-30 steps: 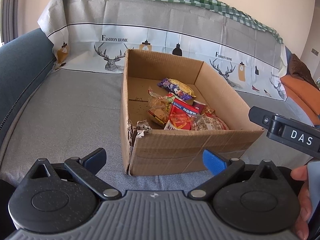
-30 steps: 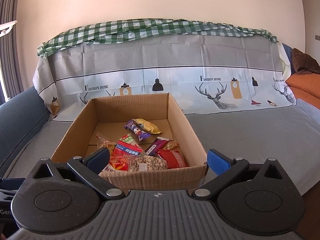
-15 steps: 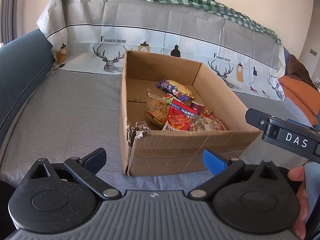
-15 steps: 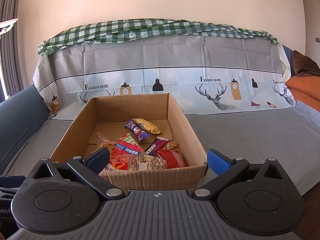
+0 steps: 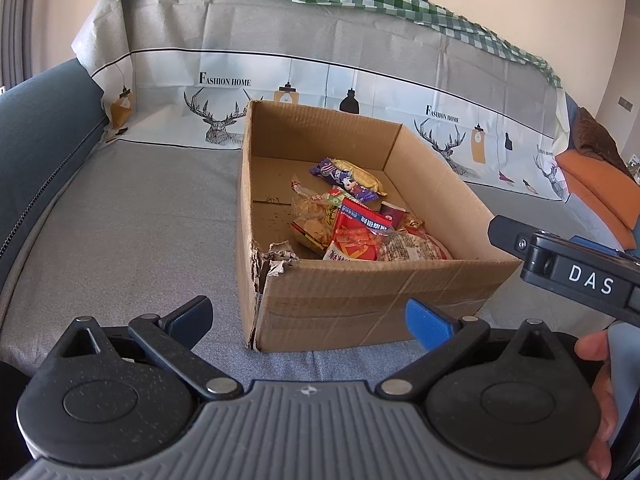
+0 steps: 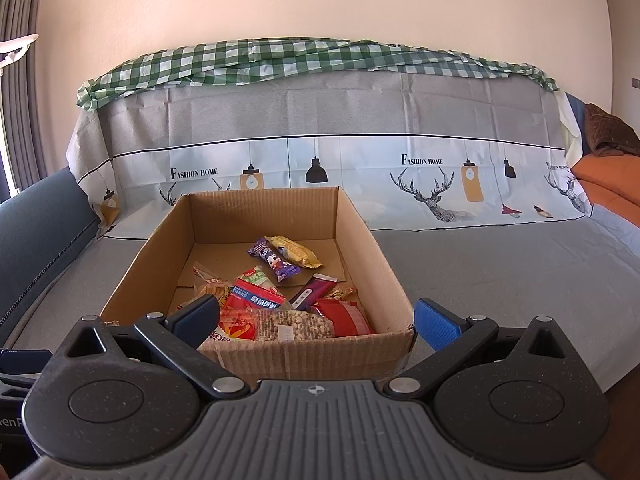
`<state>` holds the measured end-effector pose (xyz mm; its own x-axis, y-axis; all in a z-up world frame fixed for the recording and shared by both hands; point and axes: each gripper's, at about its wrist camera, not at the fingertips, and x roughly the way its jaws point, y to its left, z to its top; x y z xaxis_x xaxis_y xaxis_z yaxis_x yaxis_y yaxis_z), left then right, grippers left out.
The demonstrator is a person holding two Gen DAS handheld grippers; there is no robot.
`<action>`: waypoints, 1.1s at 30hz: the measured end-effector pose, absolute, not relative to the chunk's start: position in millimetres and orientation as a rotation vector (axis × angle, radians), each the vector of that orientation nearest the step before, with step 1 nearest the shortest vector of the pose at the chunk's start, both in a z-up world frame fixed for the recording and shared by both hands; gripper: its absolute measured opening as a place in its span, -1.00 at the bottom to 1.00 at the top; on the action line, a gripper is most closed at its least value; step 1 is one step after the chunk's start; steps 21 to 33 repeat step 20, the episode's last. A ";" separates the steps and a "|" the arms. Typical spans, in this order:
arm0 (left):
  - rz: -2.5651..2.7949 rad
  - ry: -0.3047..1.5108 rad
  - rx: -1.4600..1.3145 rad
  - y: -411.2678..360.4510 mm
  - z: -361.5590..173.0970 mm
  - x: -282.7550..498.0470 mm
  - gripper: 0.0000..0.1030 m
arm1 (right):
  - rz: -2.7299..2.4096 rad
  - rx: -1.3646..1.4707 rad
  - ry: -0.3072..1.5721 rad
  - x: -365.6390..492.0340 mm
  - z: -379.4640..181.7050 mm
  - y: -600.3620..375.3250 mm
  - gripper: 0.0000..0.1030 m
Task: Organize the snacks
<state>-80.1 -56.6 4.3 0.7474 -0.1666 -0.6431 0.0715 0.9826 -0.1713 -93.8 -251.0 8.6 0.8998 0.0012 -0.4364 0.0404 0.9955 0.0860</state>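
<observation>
An open cardboard box (image 5: pixel 360 300) (image 6: pixel 304 356) stands on a grey covered surface. It holds several snack packets: a purple one (image 6: pixel 276 264), a yellow one (image 6: pixel 294 251), a red one (image 5: pixel 360 232) and a bag of nuts (image 6: pixel 294 325). My left gripper (image 5: pixel 308 320) is open and empty, in front of the box's near left corner. My right gripper (image 6: pixel 316 320) is open and empty, just before the box's near wall. The right gripper's body (image 5: pixel 576 276) shows at the right of the left wrist view.
The box's near left corner (image 5: pixel 276 258) is torn. A printed cloth (image 6: pixel 360 168) with a green checked cloth (image 6: pixel 280 60) on top covers the backrest behind. A dark blue cushion (image 5: pixel 36 136) is at the left, orange cushions (image 5: pixel 592 188) at the right.
Both grippers have shifted only slightly; the box sits a little higher in the left wrist view. Both stay open.
</observation>
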 end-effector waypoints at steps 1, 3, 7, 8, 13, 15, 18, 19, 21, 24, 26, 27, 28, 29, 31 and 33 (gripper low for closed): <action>-0.131 0.715 -0.139 -56.4 3.9 -80.1 0.99 | -0.020 0.093 0.451 -93.9 8.7 -250.8 0.99; -0.132 0.715 -0.139 -56.6 4.0 -80.1 0.99 | -0.020 0.092 0.451 -93.8 8.6 -250.8 0.99; -0.134 0.713 -0.138 -56.7 3.3 -80.1 0.99 | -0.020 0.093 0.451 -94.1 8.9 -250.3 0.99; -0.134 0.713 -0.138 -56.9 3.0 -80.1 0.99 | -0.020 0.093 0.451 -94.0 8.9 -250.3 0.99; -0.137 0.714 -0.131 -56.8 0.8 -78.6 0.99 | -0.019 0.097 0.449 -92.4 8.2 -252.5 0.99; -0.141 0.706 -0.127 -57.1 0.0 -78.5 0.99 | -0.017 0.096 0.447 -93.0 8.3 -252.0 0.99; -0.156 0.671 -0.103 -58.6 0.7 -80.1 0.99 | -0.014 0.100 0.441 -93.6 8.3 -254.3 0.99; -0.160 0.667 -0.092 -59.2 1.1 -79.7 0.99 | -0.012 0.100 0.438 -94.1 8.5 -255.1 0.99; -0.166 0.668 -0.085 -59.2 1.5 -78.7 0.99 | -0.014 0.104 0.433 -94.1 8.7 -257.2 0.99; -0.166 0.668 -0.085 -59.2 1.5 -78.7 0.99 | -0.014 0.104 0.433 -94.1 8.7 -257.2 0.99; -0.166 0.668 -0.085 -59.2 1.5 -78.7 0.99 | -0.014 0.104 0.433 -94.1 8.7 -257.2 0.99; -0.166 0.668 -0.085 -59.2 1.5 -78.7 0.99 | -0.014 0.104 0.433 -94.1 8.7 -257.2 0.99; -0.166 0.668 -0.085 -59.2 1.5 -78.7 0.99 | -0.014 0.104 0.433 -94.1 8.7 -257.2 0.99; -0.166 0.668 -0.085 -59.2 1.5 -78.7 0.99 | -0.014 0.104 0.433 -94.1 8.7 -257.2 0.99; -0.166 0.668 -0.085 -59.2 1.5 -78.7 0.99 | -0.014 0.104 0.433 -94.1 8.7 -257.2 0.99; -0.166 0.668 -0.085 -59.2 1.5 -78.7 0.99 | -0.014 0.104 0.433 -94.1 8.7 -257.2 0.99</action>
